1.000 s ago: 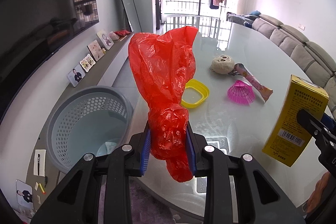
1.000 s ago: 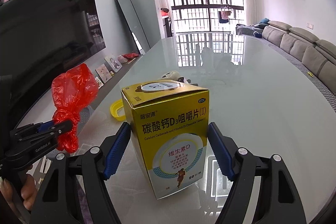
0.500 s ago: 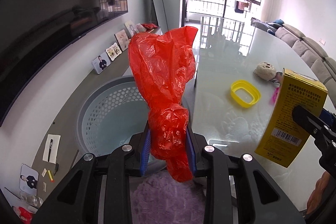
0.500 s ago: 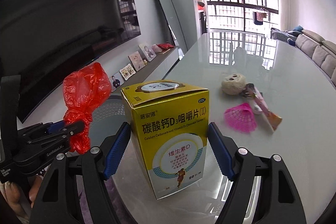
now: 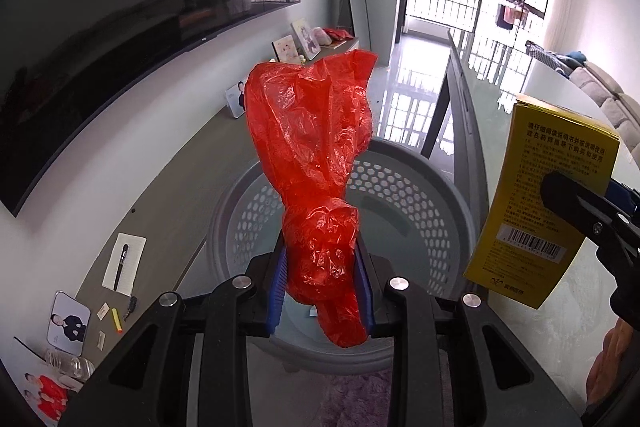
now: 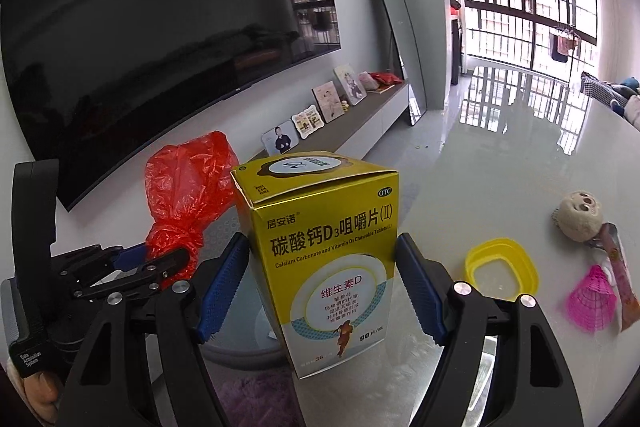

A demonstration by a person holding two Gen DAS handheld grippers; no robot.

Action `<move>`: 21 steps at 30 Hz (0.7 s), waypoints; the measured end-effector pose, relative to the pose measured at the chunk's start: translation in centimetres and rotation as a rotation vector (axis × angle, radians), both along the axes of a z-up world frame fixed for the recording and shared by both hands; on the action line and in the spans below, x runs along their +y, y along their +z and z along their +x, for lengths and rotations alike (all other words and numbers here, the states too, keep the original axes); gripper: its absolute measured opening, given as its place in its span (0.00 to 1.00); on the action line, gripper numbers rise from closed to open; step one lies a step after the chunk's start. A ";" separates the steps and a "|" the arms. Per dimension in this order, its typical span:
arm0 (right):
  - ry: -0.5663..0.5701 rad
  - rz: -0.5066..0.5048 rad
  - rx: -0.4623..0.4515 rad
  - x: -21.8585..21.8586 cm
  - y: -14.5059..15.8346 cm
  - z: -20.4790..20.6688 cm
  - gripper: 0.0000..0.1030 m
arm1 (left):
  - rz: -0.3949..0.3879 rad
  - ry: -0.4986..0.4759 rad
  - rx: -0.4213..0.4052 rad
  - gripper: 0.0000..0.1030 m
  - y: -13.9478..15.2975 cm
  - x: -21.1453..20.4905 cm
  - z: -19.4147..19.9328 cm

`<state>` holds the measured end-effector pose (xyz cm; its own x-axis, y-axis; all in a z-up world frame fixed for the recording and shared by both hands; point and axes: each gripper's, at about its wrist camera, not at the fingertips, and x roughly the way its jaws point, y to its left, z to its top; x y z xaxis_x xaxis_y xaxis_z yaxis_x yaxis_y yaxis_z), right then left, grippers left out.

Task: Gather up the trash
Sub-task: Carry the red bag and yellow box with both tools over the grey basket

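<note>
Grey perforated plastic, one laundry basket (image 5: 400, 195), sits below and ahead of both tools. The right gripper (image 6: 320, 283) stands wide, clamped on one yellow medicine box (image 6: 324, 251); the left gripper (image 5: 322, 277) is clenched tight on one crumpled red plastic bag (image 5: 316, 163). Right of the box lie one yellow lid (image 6: 500, 267) and one pink scrap (image 6: 590, 303).
</note>
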<state>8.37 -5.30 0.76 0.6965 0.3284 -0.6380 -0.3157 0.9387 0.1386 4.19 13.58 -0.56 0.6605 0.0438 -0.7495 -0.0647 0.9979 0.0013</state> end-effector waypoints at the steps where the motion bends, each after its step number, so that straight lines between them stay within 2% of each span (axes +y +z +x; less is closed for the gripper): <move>1: 0.012 -0.002 0.006 0.7 -0.1 0.6 0.70 | -0.001 0.007 0.007 0.28 -0.3 0.5 0.4; 13: 0.097 -0.034 0.090 6.0 -3.5 6.1 0.70 | -0.020 0.043 0.077 0.29 -3.4 3.3 3.1; 21: 0.078 -0.049 0.126 6.5 -4.8 7.4 0.70 | -0.027 0.034 0.100 0.30 -4.2 3.0 4.2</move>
